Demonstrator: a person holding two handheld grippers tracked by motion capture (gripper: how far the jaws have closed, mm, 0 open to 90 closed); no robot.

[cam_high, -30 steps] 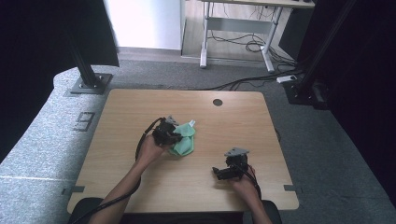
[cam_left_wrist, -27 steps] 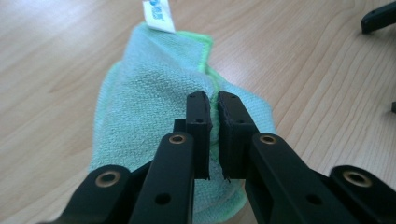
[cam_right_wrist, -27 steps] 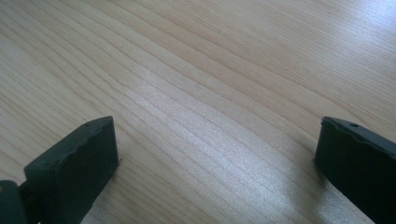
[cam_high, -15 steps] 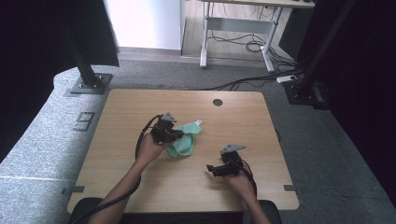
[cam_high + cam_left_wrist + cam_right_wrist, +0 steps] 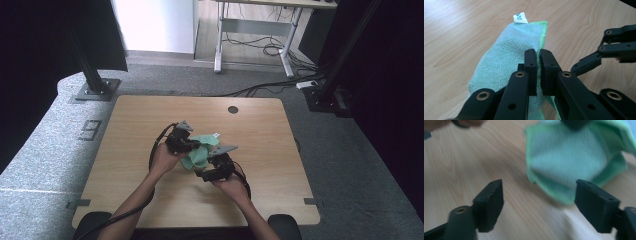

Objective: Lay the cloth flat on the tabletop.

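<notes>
Light wooden table point(image 5: 125, 125); crumpled green microfibre cloth point(image 5: 200, 152) at centre, near edge hidden under grippers. Left gripper point(image 5: 537, 65) clenched on cloth's fold. Right gripper point(image 5: 539, 202), blurred, at cloth's 5 o'clock, jaws just closing, apart, gripping nothing.

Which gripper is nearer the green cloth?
Left. The left gripper is shut on the green cloth; the right gripper, jaws just closing yet open, sits just short of its edge.
</notes>
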